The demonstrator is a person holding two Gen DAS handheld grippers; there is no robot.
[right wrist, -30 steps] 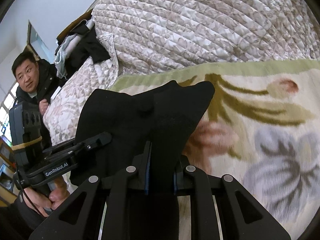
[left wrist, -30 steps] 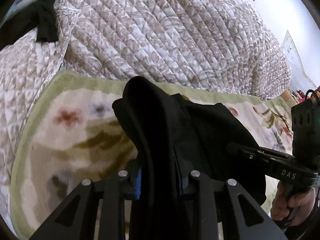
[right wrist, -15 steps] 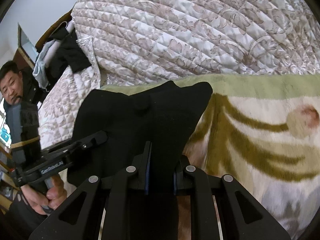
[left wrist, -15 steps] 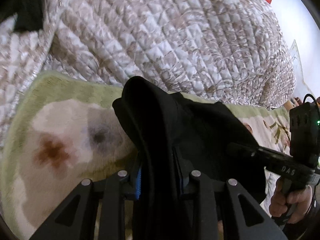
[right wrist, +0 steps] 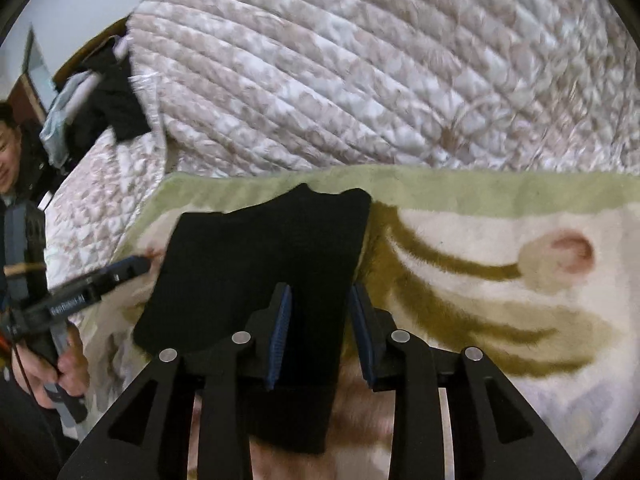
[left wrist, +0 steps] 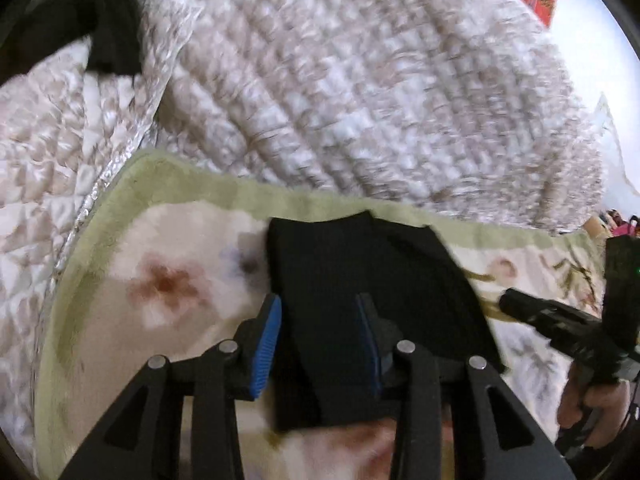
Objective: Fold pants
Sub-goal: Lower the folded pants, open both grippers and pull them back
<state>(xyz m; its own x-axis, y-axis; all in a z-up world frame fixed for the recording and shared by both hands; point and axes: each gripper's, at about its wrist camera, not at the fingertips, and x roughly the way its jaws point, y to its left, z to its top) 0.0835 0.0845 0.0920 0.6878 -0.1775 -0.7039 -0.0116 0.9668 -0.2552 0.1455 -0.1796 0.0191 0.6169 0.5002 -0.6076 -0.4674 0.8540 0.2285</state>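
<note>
Floral blanket point(right wrist: 480, 304), folded black pants point(right wrist: 260, 264), left gripper point(right wrist: 138, 265) label blurred

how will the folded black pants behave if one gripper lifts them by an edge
The black pants would probably droop and unfold, since they are soft cloth lying flat in loose layers on the floral blanket. They look light. A push would likely bunch them against the fuzzy pile rather than slide them.
</note>
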